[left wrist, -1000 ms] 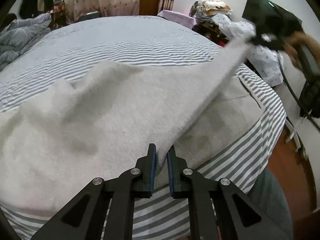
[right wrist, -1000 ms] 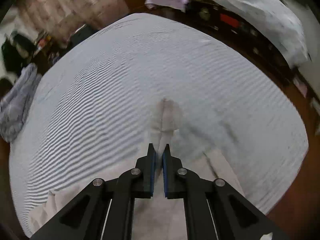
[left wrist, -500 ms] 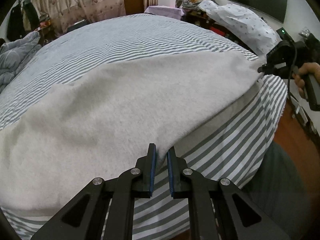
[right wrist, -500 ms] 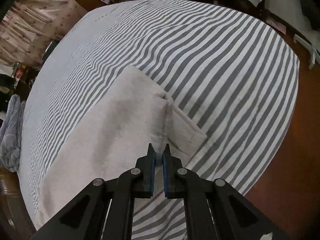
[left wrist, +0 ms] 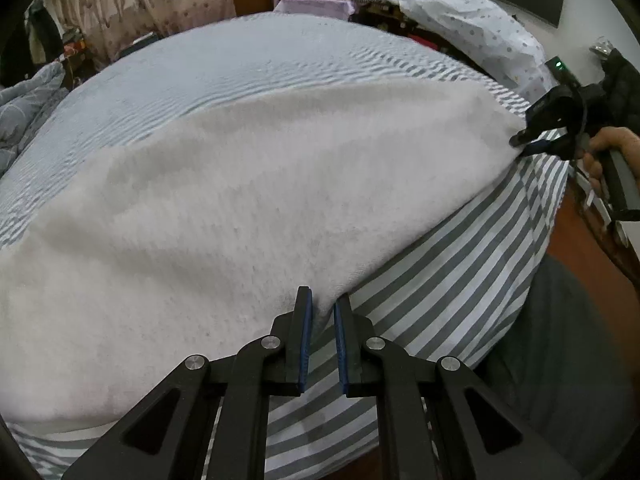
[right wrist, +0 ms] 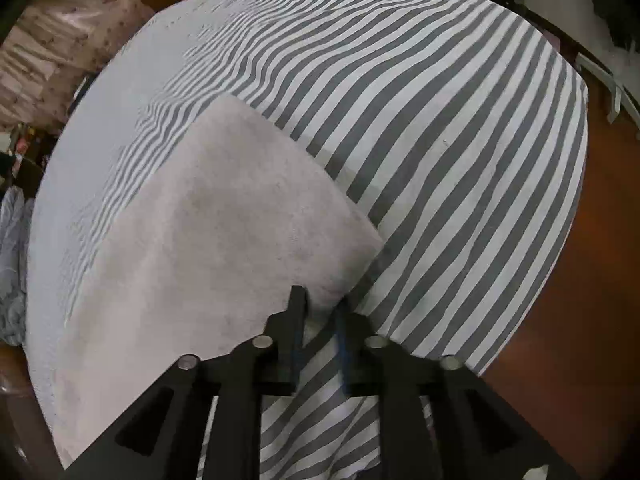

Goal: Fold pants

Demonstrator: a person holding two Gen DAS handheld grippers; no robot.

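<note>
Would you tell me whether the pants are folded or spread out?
Folded: the pants lie flat on the striped bed as one rectangular panel, no separate legs showing.

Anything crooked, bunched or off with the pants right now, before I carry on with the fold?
Nothing stands out. The pants lie flat and smooth on the striped sheet, with straight edges and no bunching visible. The left gripper and right gripper each sit at a near-edge corner, jaws slightly parted around the fabric.

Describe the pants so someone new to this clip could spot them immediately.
Start at the bed with the grey-and-white striped sheet. The pants lie spread across its near side. They are the only plain, fuzzy off-white fabric there, and both grippers meet their near edge.
</note>
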